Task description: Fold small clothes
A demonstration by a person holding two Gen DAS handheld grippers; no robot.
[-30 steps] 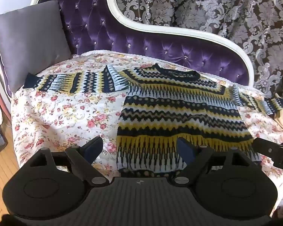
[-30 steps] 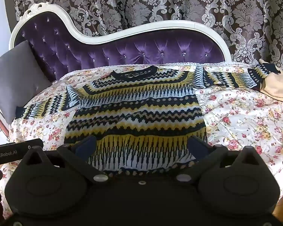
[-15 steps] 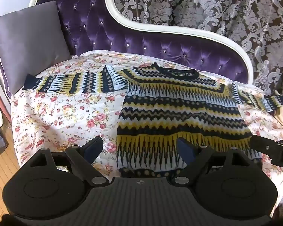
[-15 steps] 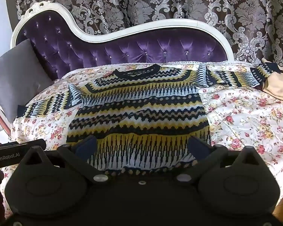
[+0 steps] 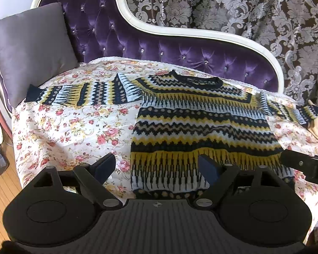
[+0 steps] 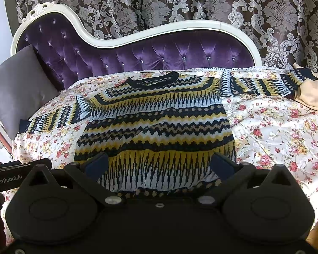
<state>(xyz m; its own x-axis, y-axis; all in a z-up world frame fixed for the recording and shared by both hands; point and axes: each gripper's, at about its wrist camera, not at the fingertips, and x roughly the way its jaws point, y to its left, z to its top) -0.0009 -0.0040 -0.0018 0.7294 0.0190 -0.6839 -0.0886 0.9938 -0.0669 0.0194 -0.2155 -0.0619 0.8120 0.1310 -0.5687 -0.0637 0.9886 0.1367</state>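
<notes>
Clearly soft and floppy, the knit sweater (image 5: pixel 203 127) lies flat on the floral cover (image 5: pixel 70 131), sleeves spread. Left gripper (image 5: pixel 156 167) and right gripper (image 6: pixel 159 165) hover open, empty. Pinch 1 sleeve cuff (image 5: pixel 32 93) first.

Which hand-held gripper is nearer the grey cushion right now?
Left. The left hand-held gripper hovers open over the sweater's hem corner on the cushion side; the right hand-held gripper, also open, sits over the hem farther from it.
</notes>
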